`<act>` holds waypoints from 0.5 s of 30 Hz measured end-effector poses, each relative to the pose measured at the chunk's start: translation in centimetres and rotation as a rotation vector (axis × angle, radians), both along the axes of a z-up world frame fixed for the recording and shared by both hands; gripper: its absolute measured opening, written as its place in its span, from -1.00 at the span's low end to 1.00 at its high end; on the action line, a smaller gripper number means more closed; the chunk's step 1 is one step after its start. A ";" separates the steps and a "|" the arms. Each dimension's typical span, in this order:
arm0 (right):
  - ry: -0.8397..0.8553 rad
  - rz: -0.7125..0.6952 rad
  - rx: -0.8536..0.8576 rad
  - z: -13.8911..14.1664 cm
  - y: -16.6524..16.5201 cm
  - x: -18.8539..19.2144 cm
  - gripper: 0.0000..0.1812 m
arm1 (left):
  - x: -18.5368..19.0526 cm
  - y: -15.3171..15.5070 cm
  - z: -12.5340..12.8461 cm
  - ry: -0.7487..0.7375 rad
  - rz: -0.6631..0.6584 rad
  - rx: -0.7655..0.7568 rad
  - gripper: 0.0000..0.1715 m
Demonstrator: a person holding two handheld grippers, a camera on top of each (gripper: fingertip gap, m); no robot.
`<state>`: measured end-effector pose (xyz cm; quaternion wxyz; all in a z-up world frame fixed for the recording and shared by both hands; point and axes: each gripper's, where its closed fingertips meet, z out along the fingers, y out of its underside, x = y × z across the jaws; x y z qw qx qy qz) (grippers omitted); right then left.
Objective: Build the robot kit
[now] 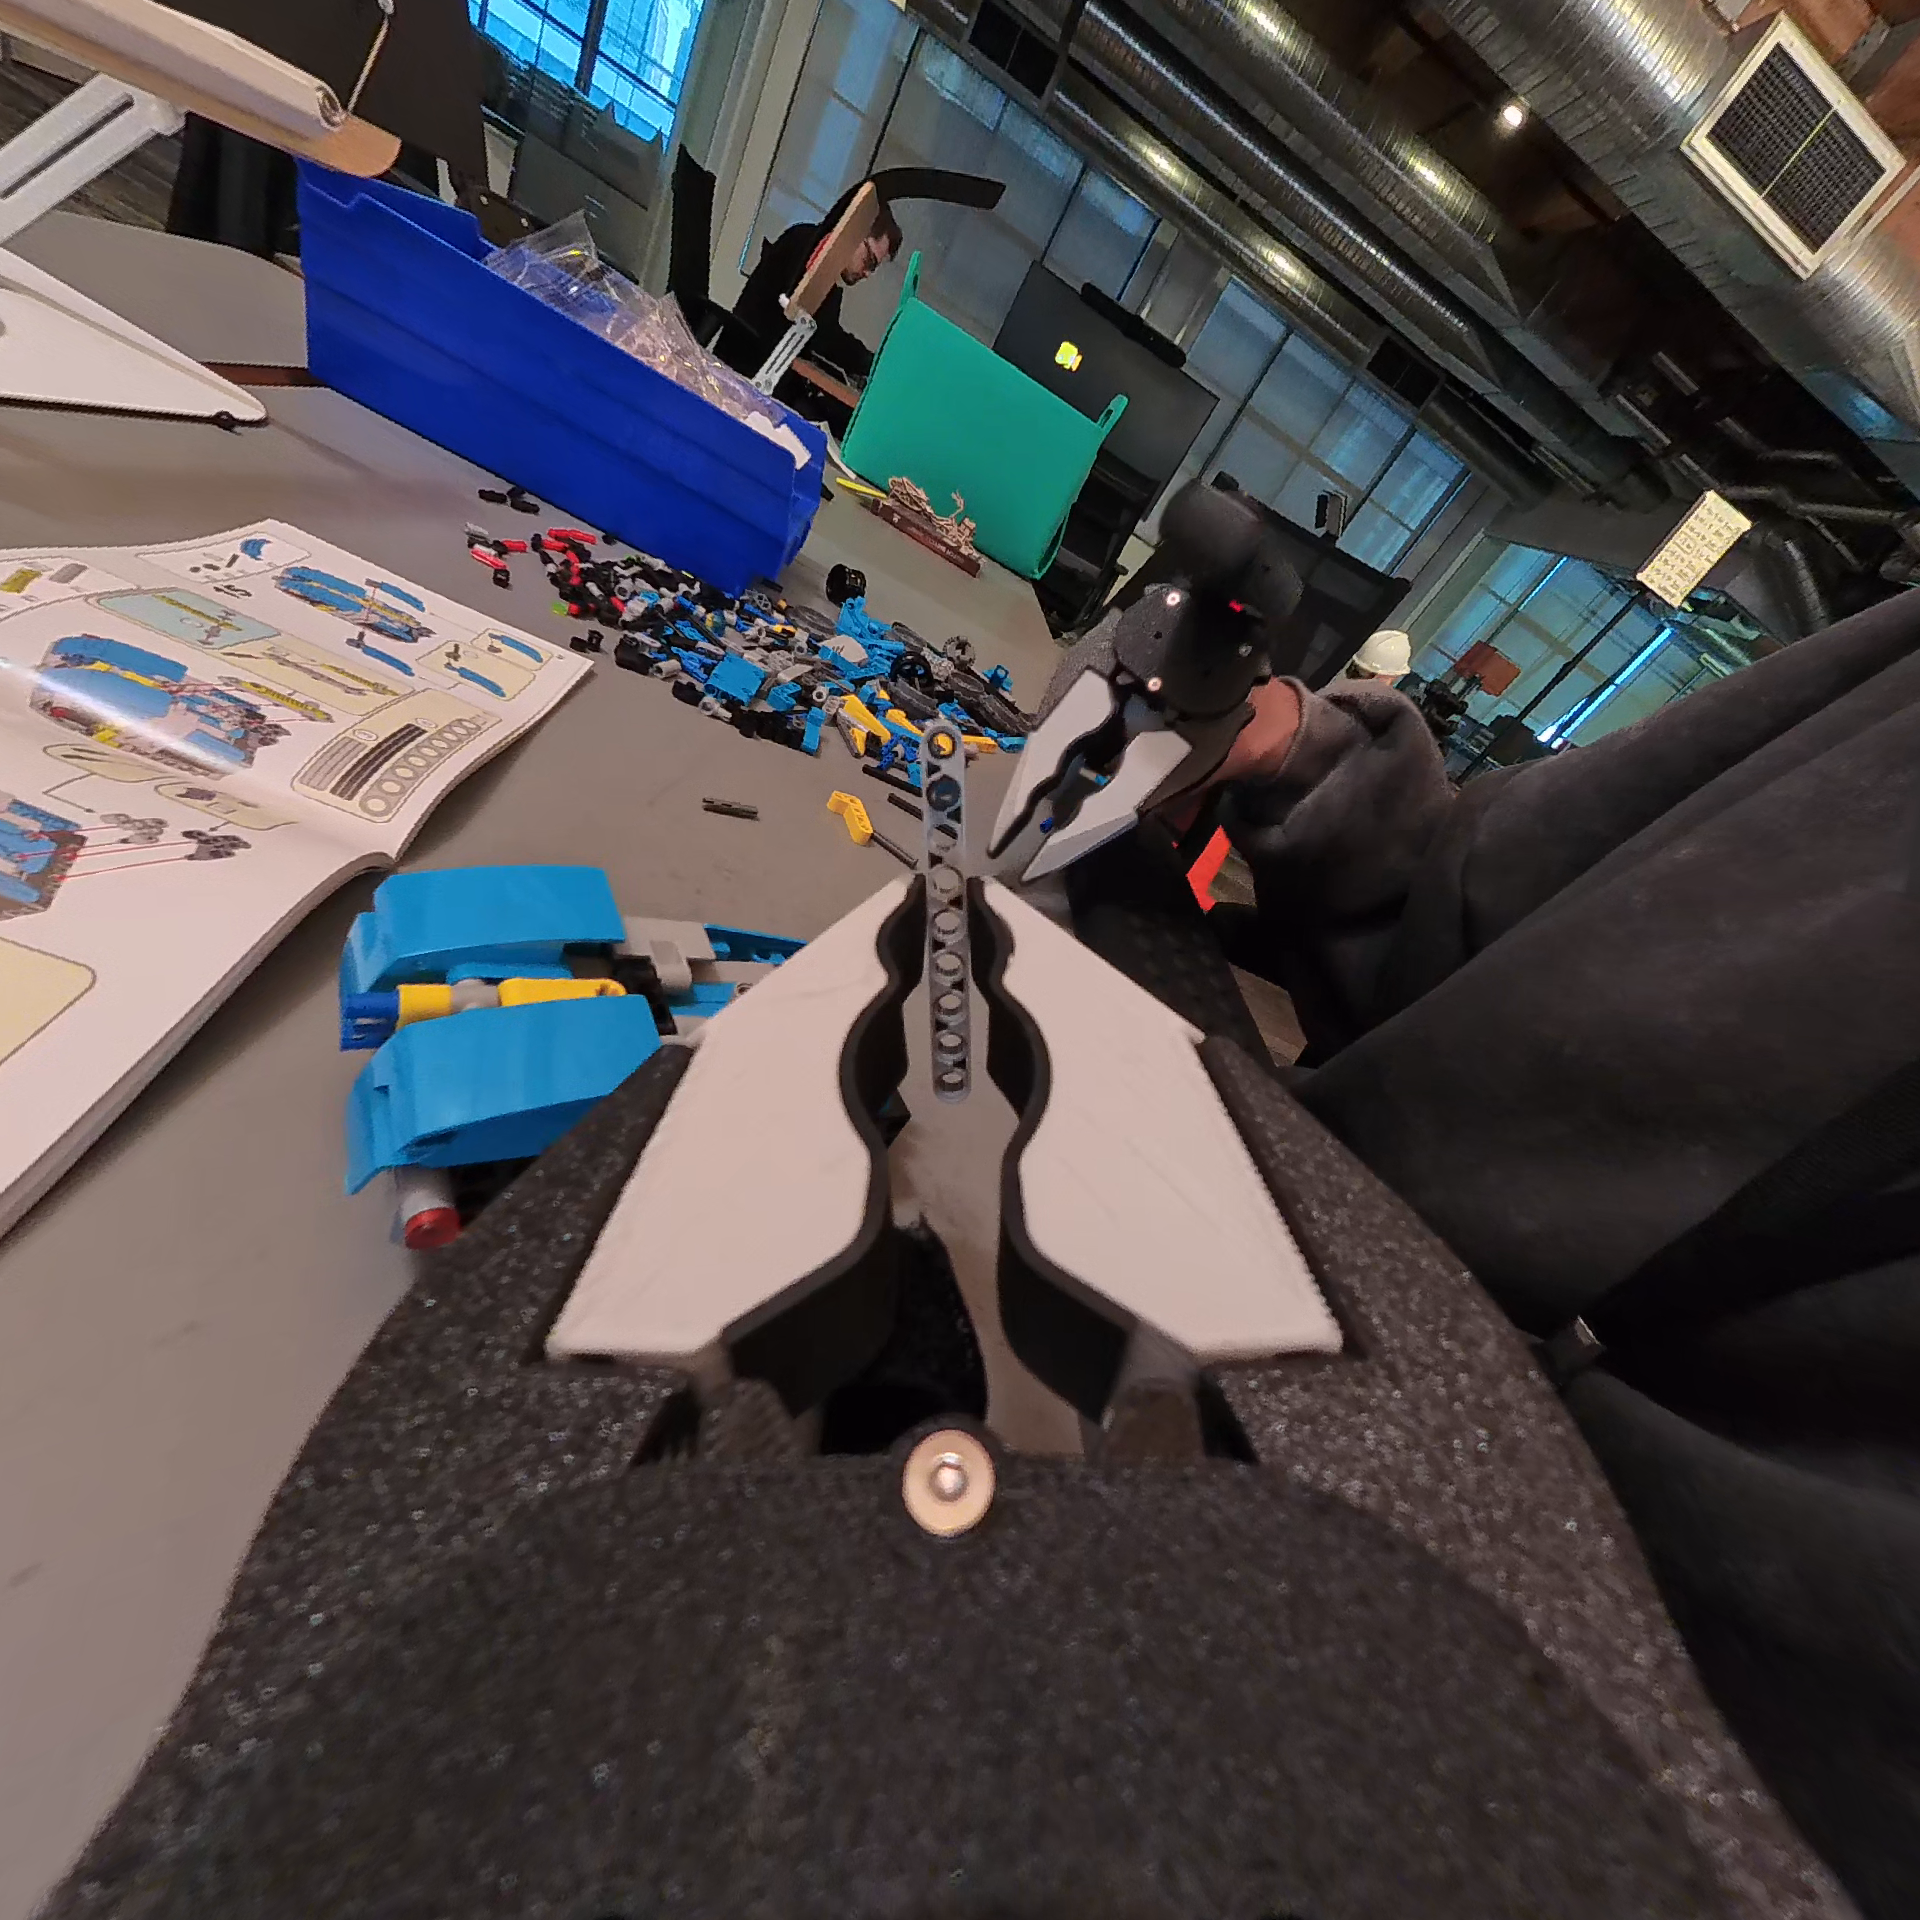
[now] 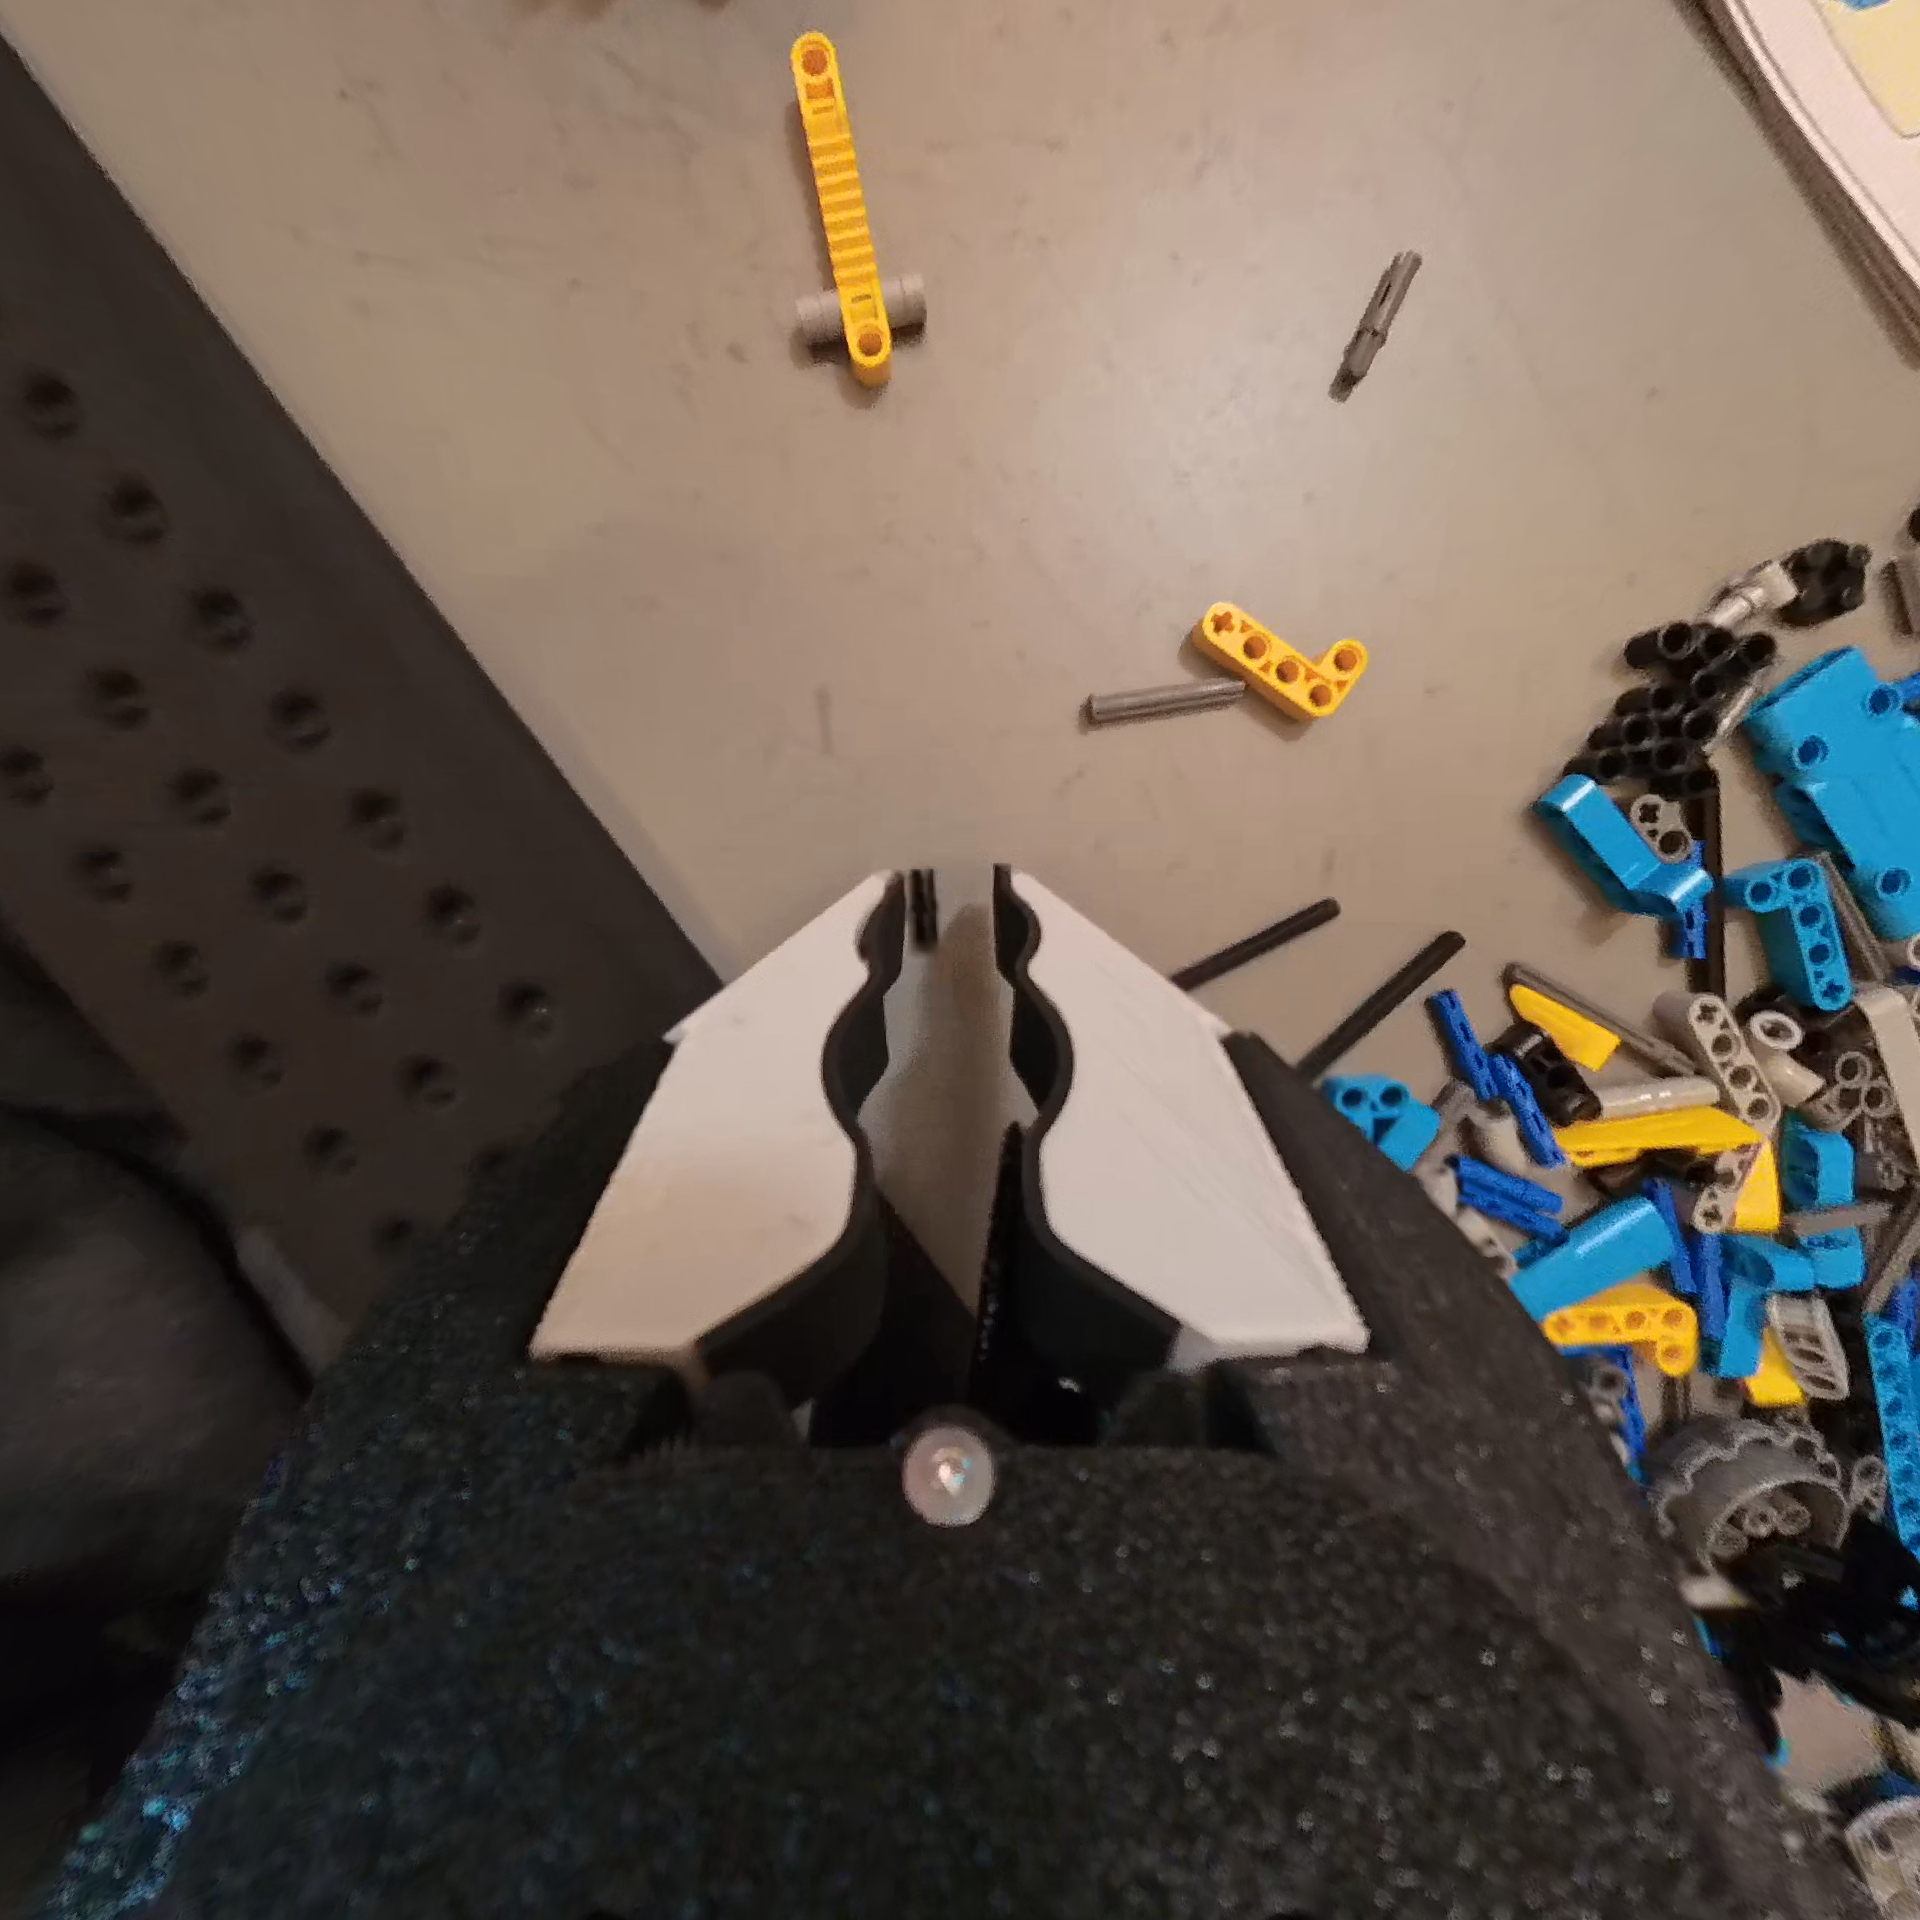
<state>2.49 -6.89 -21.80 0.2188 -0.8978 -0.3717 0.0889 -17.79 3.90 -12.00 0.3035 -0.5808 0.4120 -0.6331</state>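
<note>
My left gripper [image 1: 948, 883] is shut on a long grey holed beam [image 1: 943, 831], which stands upright between its fingertips above the grey table [image 1: 644, 790]. The beam carries a yellow and a blue pin near its top. My right gripper [image 1: 1016, 860] is just right of the beam, with its tips close to it. In the right wrist view it [image 2: 948, 873] hovers over the table with its fingers nearly together. A small dark pin [image 2: 920, 904] sits against its left pad. A part-built blue and yellow model [image 1: 499, 1018] lies left of my left gripper.
An open instruction booklet [image 1: 208, 727] lies at left. A pile of loose blue, black and yellow parts [image 2: 1714, 1143] lies at right, a blue bin [image 1: 520, 364] behind. A yellow L-beam [image 2: 1283, 660], a yellow toothed bar [image 2: 836, 197] and grey axles lie loose. A dark perforated board [image 2: 208, 779] borders the table. Across from one pair of fingers to the other is roughly 25 cm.
</note>
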 end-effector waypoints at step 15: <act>0.096 0.010 0.041 -1.3 -0.3 0.2 -0.86 | 0.1 -0.3 0.0 0.003 -0.012 0.003 -0.92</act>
